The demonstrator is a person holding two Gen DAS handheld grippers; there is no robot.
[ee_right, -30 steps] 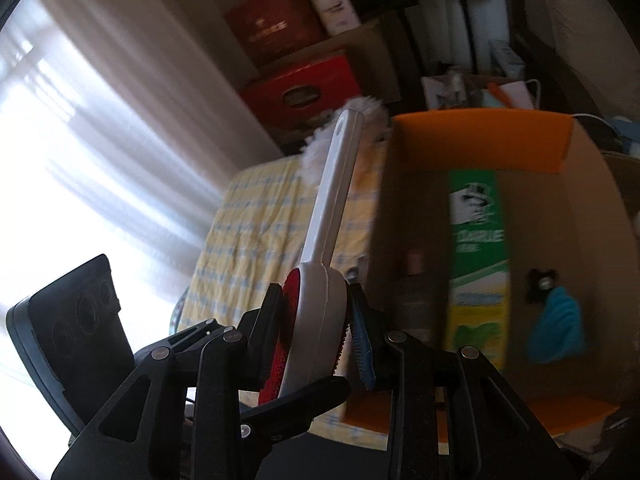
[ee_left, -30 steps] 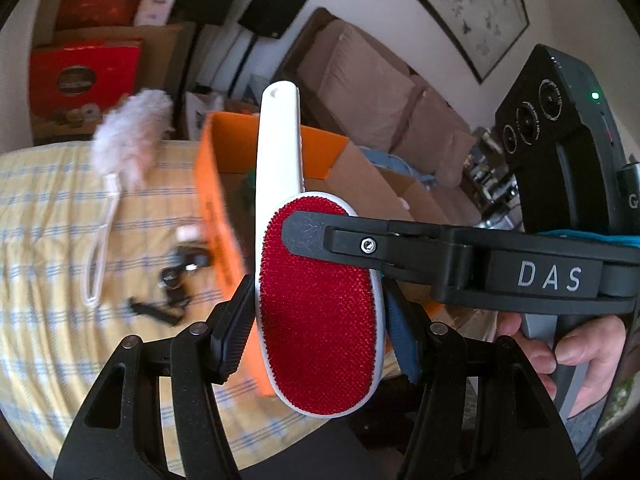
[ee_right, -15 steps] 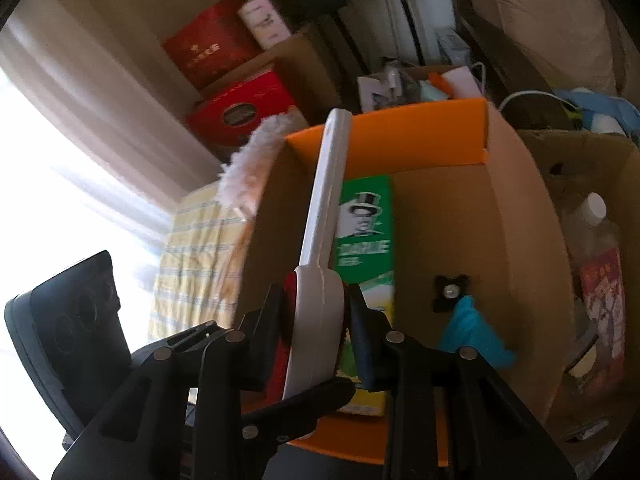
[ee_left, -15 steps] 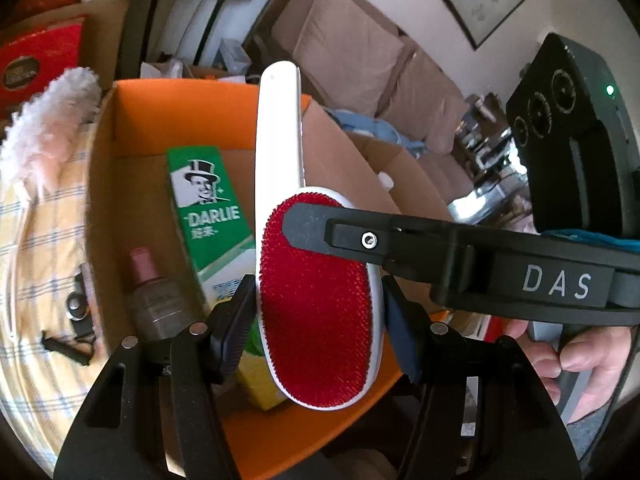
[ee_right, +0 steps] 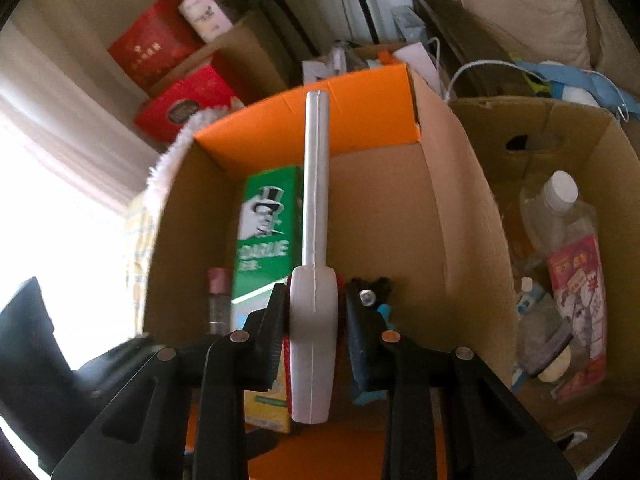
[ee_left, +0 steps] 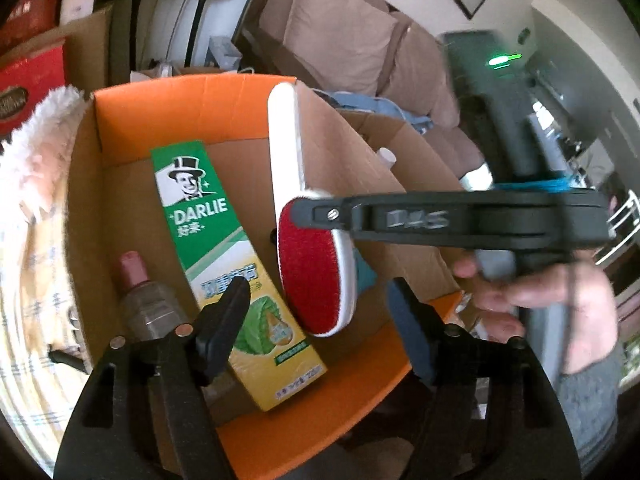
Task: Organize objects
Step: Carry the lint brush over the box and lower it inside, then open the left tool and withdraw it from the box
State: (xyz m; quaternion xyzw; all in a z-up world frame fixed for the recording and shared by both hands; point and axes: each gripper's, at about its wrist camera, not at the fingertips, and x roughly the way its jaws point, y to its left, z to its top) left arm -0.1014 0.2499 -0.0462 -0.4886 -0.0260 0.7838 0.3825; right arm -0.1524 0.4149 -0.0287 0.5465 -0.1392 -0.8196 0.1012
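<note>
A white lint brush with a red pad [ee_left: 314,268] hangs over the open orange cardboard box [ee_left: 180,104]. My right gripper [ee_right: 314,320] is shut on the brush head [ee_right: 312,332], handle pointing forward over the box [ee_right: 452,208]. My left gripper [ee_left: 320,312] is open, its fingers [ee_left: 224,320] spread wide on both sides of the brush head without touching it. The right gripper's finger crosses the left wrist view and clamps the brush. In the box lie a green Darlie toothpaste carton [ee_left: 224,248], a small bottle [ee_left: 140,300] and a blue item [ee_right: 384,312].
A fluffy white duster [ee_left: 32,148] lies left of the box on the yellow checked cloth [ee_left: 24,360]. A second brown carton [ee_right: 568,240] with bottles stands right of the orange box. A sofa [ee_left: 360,48] and red boxes [ee_right: 180,104] are behind.
My left gripper has opened and let go of the brush; the right gripper alone holds it. Both grippers have moved from the cloth to above the box, and the brush sits lower in it.
</note>
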